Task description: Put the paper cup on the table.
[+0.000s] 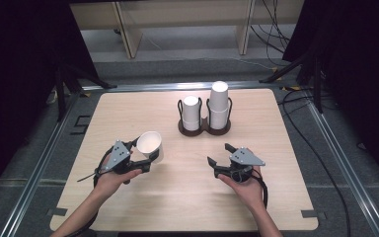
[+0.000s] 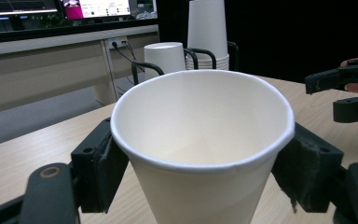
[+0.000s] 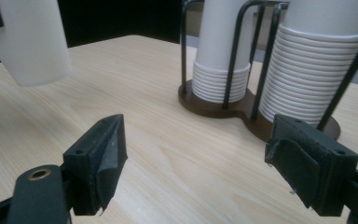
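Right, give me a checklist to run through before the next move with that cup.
1. Left tongs closed on the paper cup, pads on both sides below the rim: ok.
2. Cup upright, mouth up, not crushed: ok.
3. Cup empty inside: ok.
4. Right tongs open with nothing between the pads: ok.
5. Cup holder upright at the far side of the table, both stacks seated in it: ok.
6. Cup lifted off the table: cannot tell for sure; the right gripper view suggests its base is raised.
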### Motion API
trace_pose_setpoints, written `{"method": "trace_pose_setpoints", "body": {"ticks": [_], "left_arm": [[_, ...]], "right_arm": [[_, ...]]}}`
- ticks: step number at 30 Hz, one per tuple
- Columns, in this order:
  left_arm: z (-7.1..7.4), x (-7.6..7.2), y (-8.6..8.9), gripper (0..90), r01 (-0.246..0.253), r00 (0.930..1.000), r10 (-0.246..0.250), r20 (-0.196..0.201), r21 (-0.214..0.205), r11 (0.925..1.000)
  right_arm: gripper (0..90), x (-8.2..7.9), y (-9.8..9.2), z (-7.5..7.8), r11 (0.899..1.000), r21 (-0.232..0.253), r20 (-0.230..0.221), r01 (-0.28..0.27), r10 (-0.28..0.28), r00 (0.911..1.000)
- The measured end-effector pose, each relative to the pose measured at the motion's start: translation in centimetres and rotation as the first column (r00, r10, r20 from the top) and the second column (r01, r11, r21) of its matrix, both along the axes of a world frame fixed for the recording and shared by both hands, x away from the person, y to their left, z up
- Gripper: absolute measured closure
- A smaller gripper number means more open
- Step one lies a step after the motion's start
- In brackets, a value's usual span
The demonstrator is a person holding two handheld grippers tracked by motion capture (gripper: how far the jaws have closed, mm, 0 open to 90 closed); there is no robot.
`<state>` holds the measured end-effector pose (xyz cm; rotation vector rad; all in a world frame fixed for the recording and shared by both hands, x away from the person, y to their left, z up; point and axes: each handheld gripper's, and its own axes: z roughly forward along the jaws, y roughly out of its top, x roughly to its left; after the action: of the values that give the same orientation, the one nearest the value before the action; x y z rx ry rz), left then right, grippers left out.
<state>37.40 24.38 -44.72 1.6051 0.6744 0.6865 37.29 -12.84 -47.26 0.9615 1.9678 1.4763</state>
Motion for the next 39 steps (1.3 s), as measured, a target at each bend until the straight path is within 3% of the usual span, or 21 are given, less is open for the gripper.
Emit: {"method": "trace_pose_setpoints", "body": {"ticks": [2,3,4,6,8,10,11,12,14,15,17,20,22,24,26,27,29,31,36,37,39], "left_arm": [[-0.1,-0.1,0.4,24.1,-0.008,1.0000,0.008,0.000,0.001,1.0000],[-0.3,0.1,0.5,24.1,0.000,0.9998,0.001,0.020,-0.015,0.9999],[-0.3,-0.2,0.7,24.1,-0.016,0.9999,0.016,0.004,-0.002,0.9999],[-0.4,-0.3,1.1,24.1,-0.025,0.9997,0.025,0.006,-0.011,0.9996],[-0.5,-0.4,1.6,24.2,-0.029,0.9995,0.029,0.012,-0.013,0.9995],[-0.5,-0.8,2.1,24.2,-0.049,0.9988,0.049,-0.008,-0.002,0.9988],[-0.6,-0.8,2.3,24.2,-0.044,0.9990,0.044,0.008,-0.019,0.9988],[-0.6,-1.0,2.5,24.2,-0.050,0.9987,0.050,0.007,-0.009,0.9987],[-0.6,-1.4,3.0,24.2,-0.068,0.9976,0.068,-0.011,0.000,0.9977],[-0.8,-1.4,3.1,24.1,-0.066,0.9978,0.066,0.004,-0.015,0.9977],[-0.8,-1.7,3.6,24.1,-0.082,0.9967,0.082,0.002,-0.004,0.9967],[-1.0,-2.4,4.4,24.2,-0.107,0.9942,0.107,-0.008,0.002,0.9942],[-1.2,-3.0,5.2,24.1,-0.131,0.9912,0.132,-0.012,0.016,0.9912],[-1.5,-3.3,5.8,24.2,-0.145,0.9895,0.145,-0.005,-0.006,0.9895],[-1.7,-3.7,6.4,24.2,-0.166,0.9859,0.166,-0.020,0.019,0.9860],[-2.0,-3.7,6.7,24.2,-0.169,0.9856,0.169,-0.012,0.006,0.9856],[-2.3,-4.2,7.4,24.2,-0.192,0.9808,0.193,-0.031,0.020,0.9812],[-2.6,-4.4,7.9,24.2,-0.199,0.9794,0.200,-0.029,0.016,0.9798],[-3.1,-5.4,9.5,24.2,-0.238,0.9691,0.240,-0.056,0.049,0.9701],[-3.2,-5.4,9.6,24.2,-0.244,0.9687,0.245,-0.041,0.033,0.9693],[-3.2,-5.8,10.2,24.2,-0.254,0.9653,0.256,-0.054,0.035,0.9666]], "right_arm": [[20.1,0.0,-0.3,-0.1,1.000,0.013,0.010,0.001,-0.001,0.9999],[20.2,-0.1,-0.5,-0.1,1.000,0.011,-0.006,-0.002,0.003,1.0000],[20.2,0.0,-0.7,-0.1,1.000,0.014,0.001,-0.011,0.011,0.9999],[20.2,-0.3,-1.1,-0.2,1.000,-0.003,0.015,0.028,-0.028,0.9995],[20.3,-0.3,-1.3,-0.3,1.000,0.005,0.005,0.018,-0.018,0.9998],[20.3,-0.5,-1.4,-0.4,0.999,0.014,-0.007,0.031,-0.030,0.9995],[20.3,-0.5,-1.4,-0.5,0.999,0.018,-0.006,0.028,-0.028,0.9996],[20.3,-0.6,-1.6,-0.4,1.000,0.012,-0.013,0.028,-0.028,0.9995],[20.3,-0.6,-1.8,-0.5,0.999,0.006,-0.005,0.037,-0.037,0.9993],[20.3,-0.7,-1.9,-0.5,0.998,0.006,0.002,0.056,-0.056,0.9984],[20.3,-0.7,-2.1,-0.5,0.998,-0.003,0.018,0.059,-0.059,0.9981],[20.4,-0.9,-2.3,-0.5,0.998,0.011,0.004,0.061,-0.061,0.9981],[20.3,-1.0,-2.4,-0.5,0.998,0.016,0.004,0.063,-0.063,0.9980],[20.3,-1.1,-2.6,-0.4,0.998,0.011,-0.015,0.062,-0.062,0.9979],[20.4,-1.2,-2.7,-0.6,0.997,0.033,-0.012,0.067,-0.067,0.9977],[20.3,-1.2,-2.7,-0.6,0.998,0.037,-0.022,0.060,-0.059,0.9980],[20.4,-1.2,-2.9,-0.7,0.997,0.024,0.001,0.067,-0.067,0.9977],[20.4,-1.3,-2.9,-0.7,0.998,0.022,-0.018,0.065,-0.065,0.9977],[20.6,-1.2,-2.8,-0.8,0.998,0.034,-0.010,0.058,-0.058,0.9983],[20.6,-1.2,-2.9,-0.8,0.998,0.025,0.004,0.062,-0.062,0.9981],[20.7,-1.2,-2.9,-0.8,0.997,0.039,-0.009,0.060,-0.060,0.9982]]}}
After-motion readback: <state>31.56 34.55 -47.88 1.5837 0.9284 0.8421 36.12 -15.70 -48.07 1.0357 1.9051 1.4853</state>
